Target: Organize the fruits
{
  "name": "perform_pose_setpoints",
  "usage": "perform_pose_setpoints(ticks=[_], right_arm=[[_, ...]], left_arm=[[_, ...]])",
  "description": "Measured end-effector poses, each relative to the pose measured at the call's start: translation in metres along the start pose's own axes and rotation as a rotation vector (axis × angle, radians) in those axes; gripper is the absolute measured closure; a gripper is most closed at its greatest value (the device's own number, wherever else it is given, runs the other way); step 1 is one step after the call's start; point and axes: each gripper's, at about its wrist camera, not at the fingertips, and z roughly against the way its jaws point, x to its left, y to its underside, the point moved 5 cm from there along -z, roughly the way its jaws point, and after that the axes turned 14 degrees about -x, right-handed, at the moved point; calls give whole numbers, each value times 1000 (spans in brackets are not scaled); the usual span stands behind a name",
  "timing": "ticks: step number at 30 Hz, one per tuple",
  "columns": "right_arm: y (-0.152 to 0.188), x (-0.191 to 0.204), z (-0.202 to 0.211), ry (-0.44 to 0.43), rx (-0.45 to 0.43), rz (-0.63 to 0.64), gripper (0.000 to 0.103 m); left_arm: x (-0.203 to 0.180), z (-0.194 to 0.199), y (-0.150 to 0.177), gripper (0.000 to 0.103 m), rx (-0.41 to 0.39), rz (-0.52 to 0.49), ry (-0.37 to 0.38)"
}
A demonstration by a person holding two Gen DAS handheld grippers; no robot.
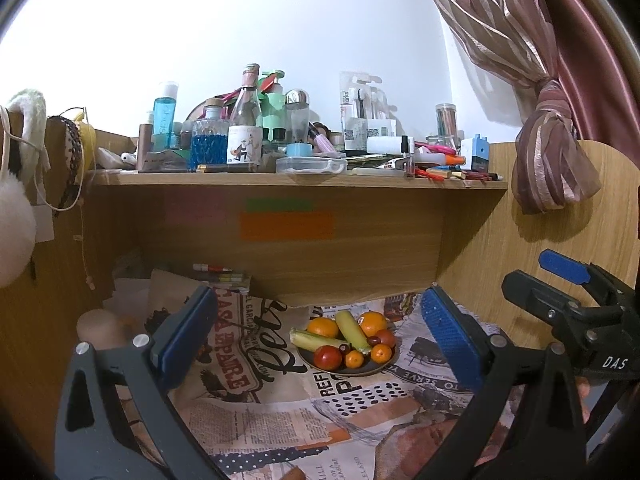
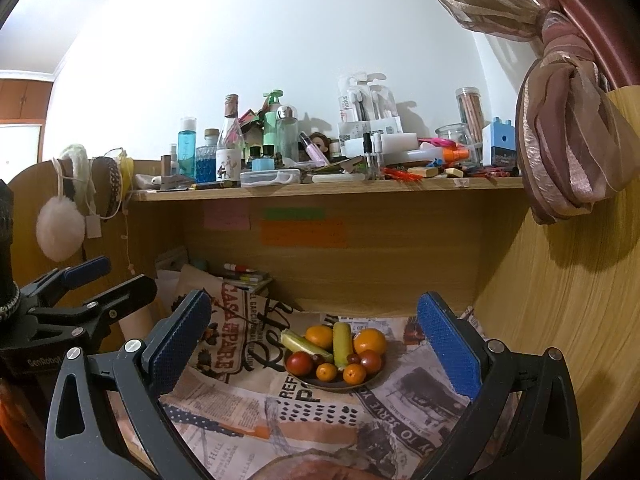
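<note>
A: L claw, the left black two-finger gripper w/ blue ribbed pads (image 1: 320,344), what's it doing?

B: Spread wide, nothing betw. the pads. Same for the right black gripper w/ blue pads (image 2: 314,344): wide apart, empty. Both held back from the work, side by side, aimed fwd.

A: And the fruit?

B: Dead ahead of both claws, framed betw. the pads: a shallow dark round plate (image 1: 370,370) on the newspaper-print sheet covering the desk (image 1: 280,408). All the fruit I can see is on it: two large oranges (image 1: 323,327) at the far side, two yellow-green corn-like cobs (image 1: 352,331) lying crossed, a red tomato-like fruit (image 1: 327,357) nearest the L pad, small mandarins (image 1: 381,353) at the near rim, a couple of dark grapes betw. them.

A: So which step?

B: Can't settle it. Fruit heaped on the plate fits a pile waiting to be sorted out, and equally a plate just filled. No second dish or loose fruit in view, so I won't call a move. Any reach would mean going fwd and down, w/ one claw only; they're close together.

A: Obstacles?

B: Wooden shelf (image 2: 328,190) overhangs beyond the plate, crowded w/ bottles and pens. Wooden side panel (image 2: 560,320) just R of the right claw, knotted pink curtain (image 2: 568,140) above it. Stacked papers far L. Round fruit may roll.
</note>
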Motion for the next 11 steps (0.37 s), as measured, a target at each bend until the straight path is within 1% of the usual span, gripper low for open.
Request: perform_pose_setpoints(ticks=[11], right_arm=[[1,-1,-1,3,8,-5,0]], left_arm=[[-3,-1,2,0,6,-2,10]])
